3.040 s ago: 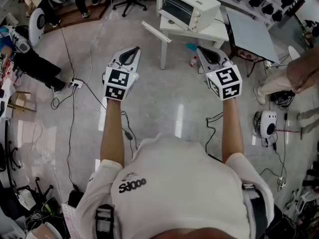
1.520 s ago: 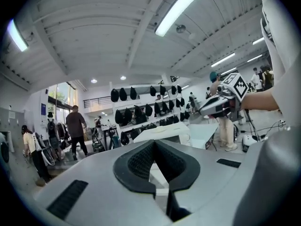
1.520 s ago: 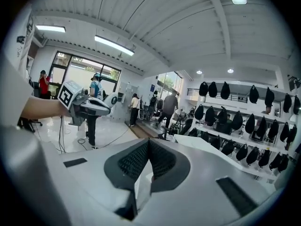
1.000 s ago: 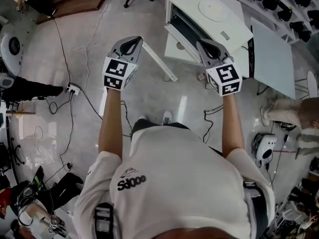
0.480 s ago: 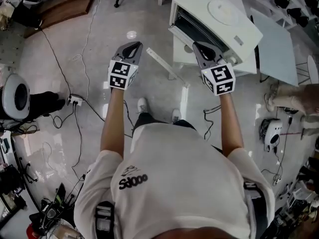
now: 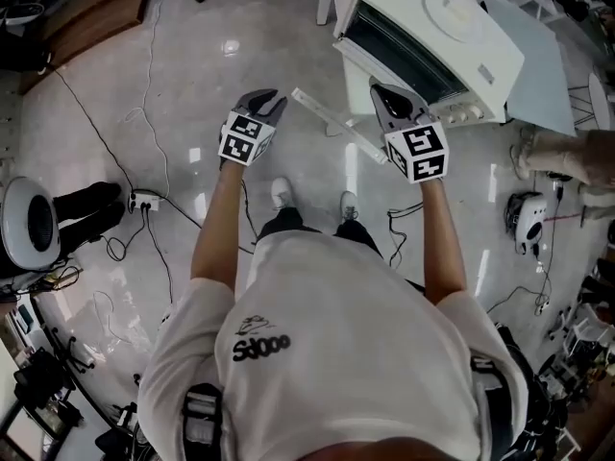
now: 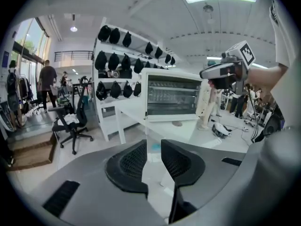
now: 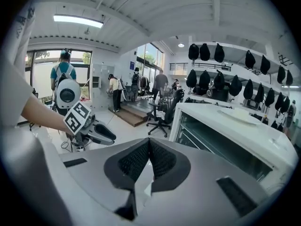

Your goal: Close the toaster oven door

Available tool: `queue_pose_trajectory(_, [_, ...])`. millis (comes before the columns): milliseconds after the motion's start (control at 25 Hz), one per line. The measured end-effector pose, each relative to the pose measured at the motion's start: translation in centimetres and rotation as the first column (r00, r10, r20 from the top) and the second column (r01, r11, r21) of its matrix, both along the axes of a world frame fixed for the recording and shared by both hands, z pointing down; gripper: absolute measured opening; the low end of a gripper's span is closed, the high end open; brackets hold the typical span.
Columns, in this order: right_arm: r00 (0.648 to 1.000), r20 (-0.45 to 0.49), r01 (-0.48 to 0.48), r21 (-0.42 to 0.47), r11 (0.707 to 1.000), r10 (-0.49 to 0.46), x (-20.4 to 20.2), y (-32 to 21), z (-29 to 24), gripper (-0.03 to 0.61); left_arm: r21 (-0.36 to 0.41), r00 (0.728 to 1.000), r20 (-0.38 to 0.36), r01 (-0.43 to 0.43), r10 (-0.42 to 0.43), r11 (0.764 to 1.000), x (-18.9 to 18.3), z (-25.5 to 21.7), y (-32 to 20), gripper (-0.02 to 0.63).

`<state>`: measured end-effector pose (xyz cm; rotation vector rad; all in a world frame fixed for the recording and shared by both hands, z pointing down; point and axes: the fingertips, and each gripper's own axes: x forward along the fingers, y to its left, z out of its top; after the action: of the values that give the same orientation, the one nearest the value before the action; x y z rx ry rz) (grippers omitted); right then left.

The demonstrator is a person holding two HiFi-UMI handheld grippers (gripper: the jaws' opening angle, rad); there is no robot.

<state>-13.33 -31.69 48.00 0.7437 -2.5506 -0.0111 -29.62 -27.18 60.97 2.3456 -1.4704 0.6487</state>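
The white toaster oven (image 6: 432,22) stands on a white table at the top right of the head view. Its dark glass front (image 6: 399,46) faces me, and the door looks dropped open, though I cannot be sure. My right gripper (image 6: 381,92) is shut and empty, its tip just short of the oven's front lower edge. My left gripper (image 6: 269,97) hangs over the floor well left of the oven, its jaws opening with nothing between them. The left gripper view (image 7: 153,145) looks straight at the oven (image 7: 171,95); the right gripper view (image 8: 149,142) has the oven (image 8: 225,135) close on its right.
A long white bar (image 6: 332,123) lies between the two grippers, below the table. Cables and a power strip (image 6: 144,200) run across the floor at left. An office chair (image 7: 70,121) and racks of dark helmets (image 7: 117,60) stand behind. Someone's leg (image 6: 567,152) is at right.
I have walked up to the oven, which now sits larger and closer to the right gripper. The left gripper's jaws, closed before, have parted.
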Motion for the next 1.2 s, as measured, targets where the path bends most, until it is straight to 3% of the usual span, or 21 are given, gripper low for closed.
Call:
queue_pose_trajectory(320, [0.991,-0.055,-0.126,-0.015,0.992,0.125,-0.7,0.8,3.7,0.008,-0.136,0.988,0.000,-0.155,0.156,0.979,0.1,8.8,-1.3,0.120])
queue_pose_trajectory(560, [0.979,-0.056,-0.200,-0.065,0.978,0.196,-0.5,1.5,5.3,0.008,-0.191,0.978,-0.035,-0.209,0.206,0.959,1.2,13.5,-2.4,0.143])
queue_pose_trajectory(880, [0.969,-0.082,-0.240,-0.106,0.965,0.232,0.4,2.5,6.3,0.008,-0.174,0.972,-0.072,-0.231,0.222,0.957,2.3,15.4,-4.5,0.173])
queue_pose_trajectory(1200, [0.963,-0.109,-0.257,-0.123,0.959,0.245,1.8,3.4,7.1,0.008,-0.123,0.954,-0.113,-0.291,0.278,0.949,2.8,13.7,-4.6,0.175])
